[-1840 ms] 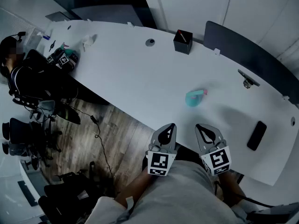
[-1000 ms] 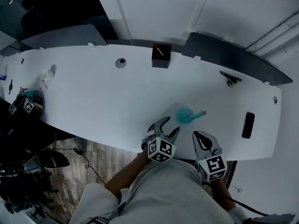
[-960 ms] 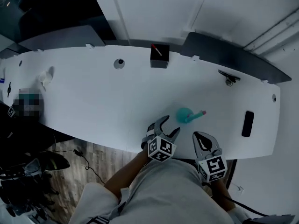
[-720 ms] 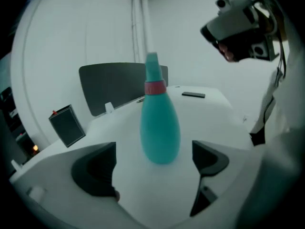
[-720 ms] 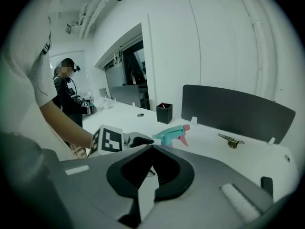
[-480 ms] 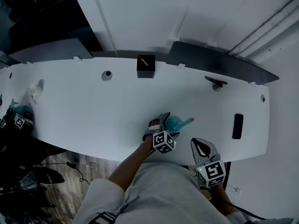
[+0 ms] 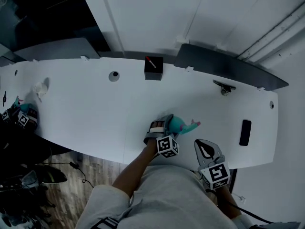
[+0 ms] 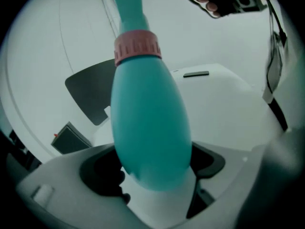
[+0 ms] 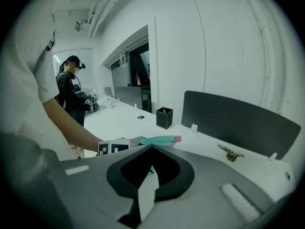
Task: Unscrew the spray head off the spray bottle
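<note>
Fingers [image 8: 59, 178] of my left gripper [image 7: 166, 124] sit on either side of the teal spray bottle [image 8: 150, 128], low on its fat body. The jaws have just been closing in, and the bottle now fills the gap between them, pressed on both sides. Its pink collar [image 8: 137, 46] and the teal spray head [image 8: 127, 4] point up and away from me. From my head view the bottle is near the front edge of the white table [image 7: 95, 109], its pink nozzle tip [image 7: 196, 124] aimed to my right. I can't tell whether its base rests on the tabletop.

My right gripper [image 7: 205, 147] hovers over the table's front edge, just right of the left one and clear of the bottle. Its jaws are pressed together with nothing between them.

Farther right a black phone [image 7: 245, 132] lies flat. Beyond the bottle a metal clamp [image 7: 225, 87] sits before the dark partition panel [image 7: 228, 70], and a black pen holder [image 7: 153, 68] stands near the back edge. Another person [image 9: 71, 97] stands at the table's far left end.
</note>
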Demonstrator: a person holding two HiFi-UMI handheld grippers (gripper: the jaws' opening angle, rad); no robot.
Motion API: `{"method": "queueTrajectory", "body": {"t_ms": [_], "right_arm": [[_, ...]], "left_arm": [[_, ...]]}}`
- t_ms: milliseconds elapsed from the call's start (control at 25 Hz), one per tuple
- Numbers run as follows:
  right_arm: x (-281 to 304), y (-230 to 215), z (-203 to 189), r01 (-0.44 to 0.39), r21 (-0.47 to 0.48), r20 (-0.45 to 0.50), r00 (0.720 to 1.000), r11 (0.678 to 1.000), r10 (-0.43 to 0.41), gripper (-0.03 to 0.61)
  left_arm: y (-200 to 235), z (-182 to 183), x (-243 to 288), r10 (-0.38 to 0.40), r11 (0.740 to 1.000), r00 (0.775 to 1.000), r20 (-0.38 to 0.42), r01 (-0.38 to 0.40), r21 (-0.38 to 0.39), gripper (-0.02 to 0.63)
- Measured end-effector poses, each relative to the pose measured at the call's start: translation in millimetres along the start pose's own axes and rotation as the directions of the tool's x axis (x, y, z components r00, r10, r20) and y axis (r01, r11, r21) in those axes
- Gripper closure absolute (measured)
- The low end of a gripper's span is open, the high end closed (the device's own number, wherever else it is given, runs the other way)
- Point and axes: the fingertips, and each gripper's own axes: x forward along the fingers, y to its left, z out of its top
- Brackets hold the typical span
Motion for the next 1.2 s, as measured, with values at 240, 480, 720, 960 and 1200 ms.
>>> {"method": "queueTrajectory", "body": {"t_ms": [240, 480, 720, 960, 1200], "right_arm": [[19.6, 30.8, 40.2, -0.074, -0.3, 0.086, 0.991, 0.951, 0.104, 0.575], [50.9, 75.8, 52.1, -0.02, -0.863, 0.06, 0.988, 0.504, 0.142, 0.276], [74.2, 108.6, 56.9, 0.013, -0.996, 0.03, 0.981, 0.086, 0.192, 0.301], [75.2, 122.0, 51.6, -0.001, -1.0, 0.005, 0.976, 0.029, 0.219, 0.459], [64.2, 124.9, 49.8, -0.124, -0.967, -0.061, 0.961, 0.224, 0.27, 0.479]], "left_arm": [[61.3, -54.3, -62.7, 0.22, 0.971, 0.962, -0.162, -0.2, 0.131, 0.198], [96.5, -79.2, -123.1, 0.342, 0.924, 0.904, -0.257, -0.274, 0.267, 0.198], [90.0, -82.7, -135.0, 0.38, 0.898, 0.885, -0.269, -0.283, 0.336, 0.198], [95.6, -80.4, -145.7, 0.43, 0.878, 0.86, -0.273, -0.329, 0.347, 0.199], [93.0, -75.8, -147.1, 0.458, 0.856, 0.849, -0.263, -0.341, 0.389, 0.199]]}}
